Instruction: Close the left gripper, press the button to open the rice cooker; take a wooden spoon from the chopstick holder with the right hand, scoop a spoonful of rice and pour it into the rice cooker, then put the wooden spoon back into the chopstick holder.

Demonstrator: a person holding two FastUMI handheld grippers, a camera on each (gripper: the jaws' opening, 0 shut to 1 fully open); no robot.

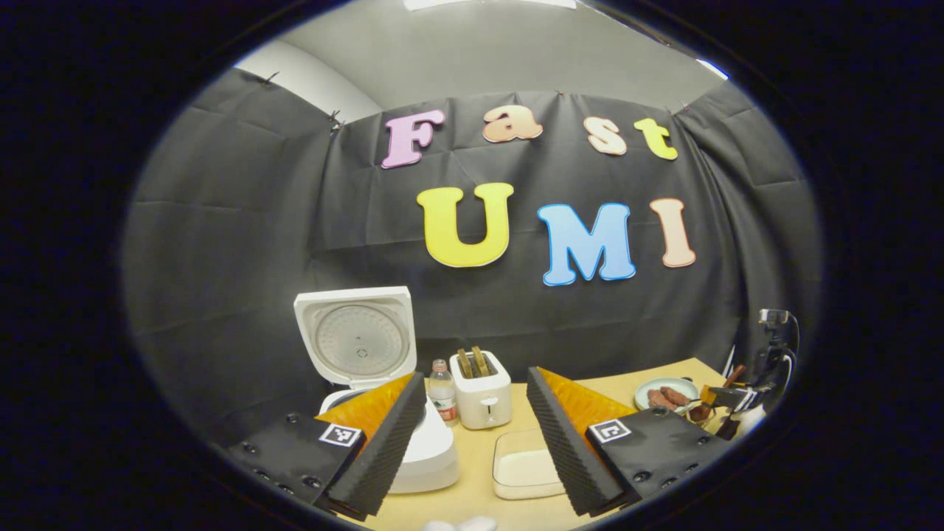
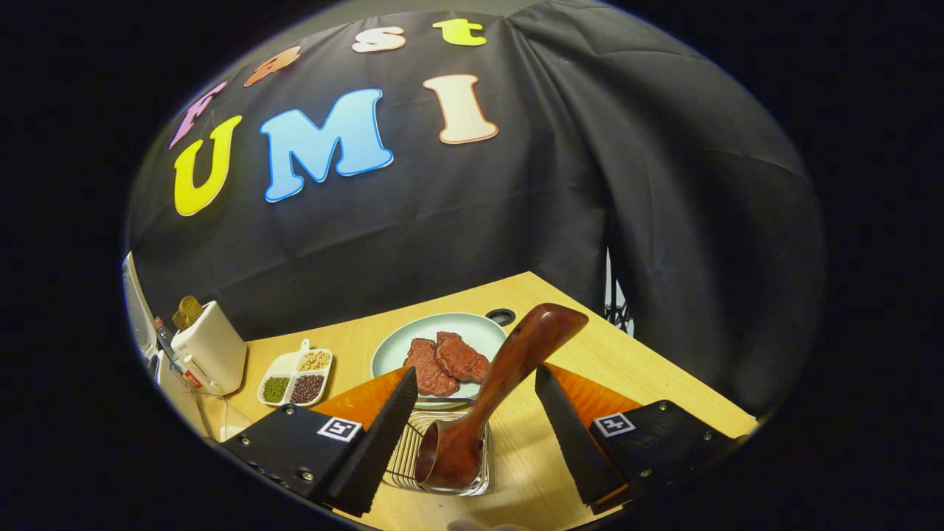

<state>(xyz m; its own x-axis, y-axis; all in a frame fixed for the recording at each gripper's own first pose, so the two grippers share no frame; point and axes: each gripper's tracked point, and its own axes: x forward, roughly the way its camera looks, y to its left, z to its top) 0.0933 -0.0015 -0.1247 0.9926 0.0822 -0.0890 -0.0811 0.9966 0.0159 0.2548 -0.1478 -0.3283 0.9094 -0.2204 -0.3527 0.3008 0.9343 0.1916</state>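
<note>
the table (image 2: 649,383) carries everything, and the rice cooker (image 1: 428,450) serves as the landmark: it stands at the table's left end with its lid (image 1: 356,335) already swung upright, so the button step looks done. just right of the cooker are a small bottle (image 1: 442,394) and a toaster (image 1: 481,389), and in front of those, beside the cooker's base, lies a shallow tray of rice (image 1: 525,464). far right of the cooker sit a plate of meat (image 2: 442,346) and a divided dish of beans (image 2: 295,376). nearest the right gripper (image 2: 472,442), well away from the cooker, is the wire chopstick holder (image 2: 442,457) with the wooden spoon (image 2: 494,391) standing in it, bowl down, handle leaning up and away to the right between the fingers. the right jaws stand wide, touching nothing; the spoon's long axis runs roughly along the gap, so closing lower on the handle seems the coming move, with open room above for lifting it out. the left gripper (image 1: 472,435) hangs before the cooker, its jaws also wide and empty. the table's right edge lies close beyond the holder.
</note>
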